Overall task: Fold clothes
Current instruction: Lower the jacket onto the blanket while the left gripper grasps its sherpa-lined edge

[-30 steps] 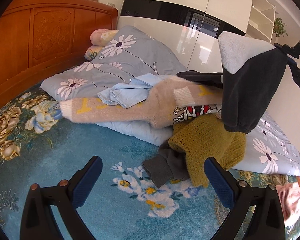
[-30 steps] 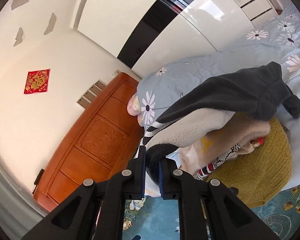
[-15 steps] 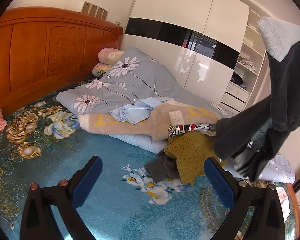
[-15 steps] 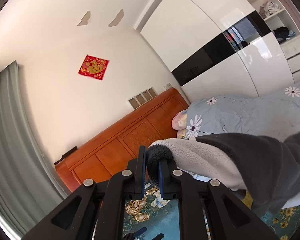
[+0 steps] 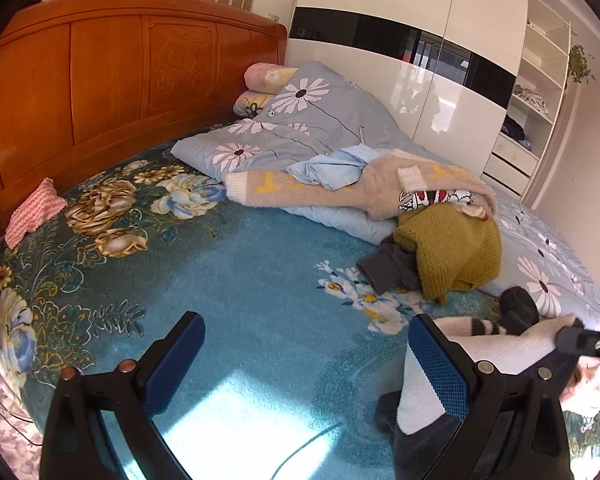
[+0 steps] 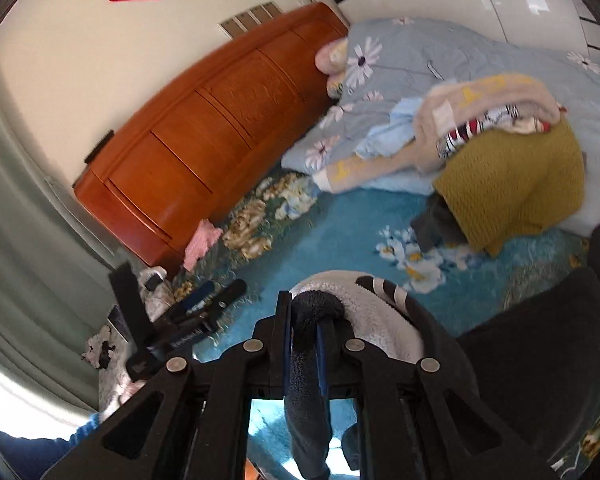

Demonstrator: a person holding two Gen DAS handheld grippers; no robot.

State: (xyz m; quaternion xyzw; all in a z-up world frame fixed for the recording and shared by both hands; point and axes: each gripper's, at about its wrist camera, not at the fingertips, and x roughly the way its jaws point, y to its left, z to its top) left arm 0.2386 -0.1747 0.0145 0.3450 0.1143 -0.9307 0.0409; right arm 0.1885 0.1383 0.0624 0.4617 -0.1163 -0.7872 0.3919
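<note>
Black claw (image 5: 306,356) frames, blue ribbed pads (image 5: 440,364), round silver screws; possibly blue sleeve.

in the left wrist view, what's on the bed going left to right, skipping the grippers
pink cloth → light blue shirt → beige sweater → mustard knit sweater → dark fleece-lined garment at the right edge

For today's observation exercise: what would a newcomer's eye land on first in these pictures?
First, the heap of clothes by the daisy quilt, a mustard knit sweater at its front. Next, the carved orange headboard behind. Nearest, the right gripper has its jaws shut on a dark fleece-lined garment.
</note>
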